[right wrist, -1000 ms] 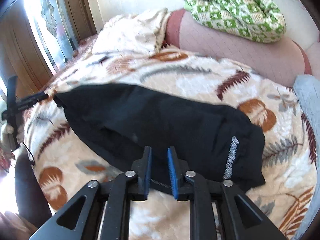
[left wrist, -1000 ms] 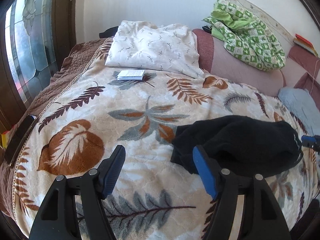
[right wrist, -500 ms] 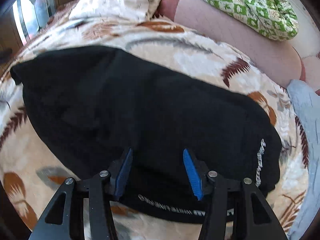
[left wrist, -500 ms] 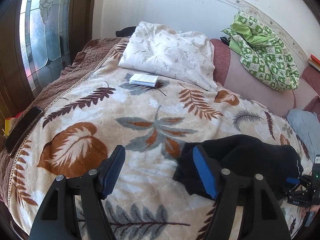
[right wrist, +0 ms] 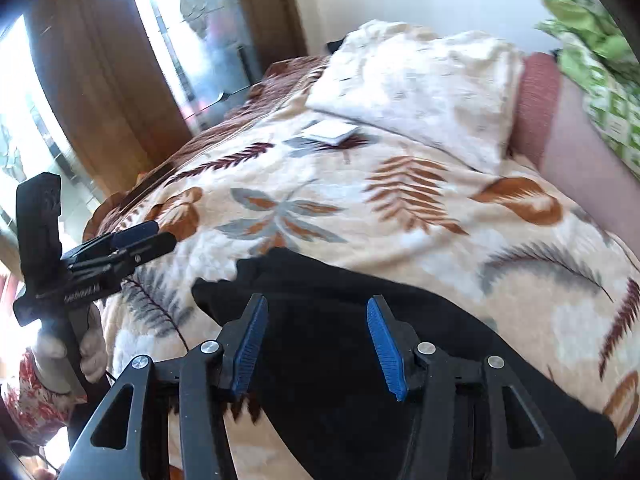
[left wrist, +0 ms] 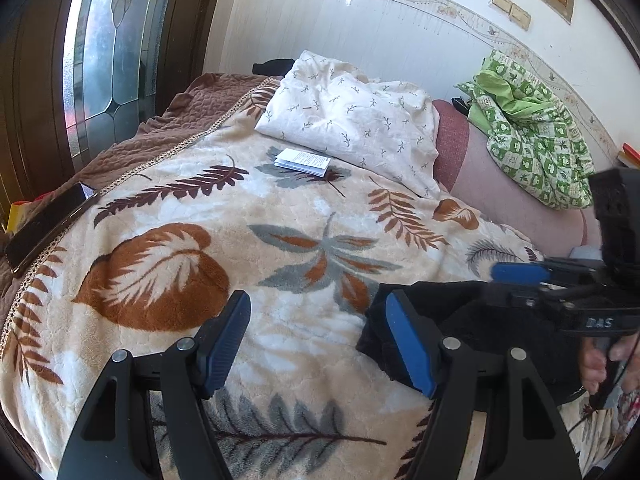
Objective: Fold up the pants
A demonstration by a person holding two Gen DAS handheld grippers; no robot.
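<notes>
Black fabric pants (left wrist: 472, 320) are lying folded in a dark bundle on the beige fleece bed blanket w/ brown & grey leaf print (left wrist: 280, 208), near the bed's front edge.

Left wrist view: left tongs (left wrist: 316, 344) are hovering over bare blanket w/ jaws standing wide, nothing between them; the pants' near corner is sitting just behind the right-hand blue pad. Right tongs (left wrist: 516, 272) are reaching in from the right edge above the bundle, w/ a person's fingers (left wrist: 600, 364) wrapping the handle. This view alone is showing a dark phone (left wrist: 44, 224) lying on the brown quilted bed edge, a green & white patterned cloth (left wrist: 532, 148) heaped on the pinkish bolster, and crisp print on the small white booklet (left wrist: 302, 162) below the white sprig-print pillow (left wrist: 352, 120).

Right wrist view, blurred: right tongs (right wrist: 318, 336) are hanging over the pants, jaws having just been opening and now standing apart at mid width, black cloth showing behind the gap but the pads aren't pressing it. Left tongs (right wrist: 148, 236) are showing at the far left, w/ a hand (right wrist: 64, 354) and a red-patterned sleeve (right wrist: 28, 396) below. Only here the bundle's length is showing: long axis is running from the upper-left corner down to lower right, out of frame.
</notes>
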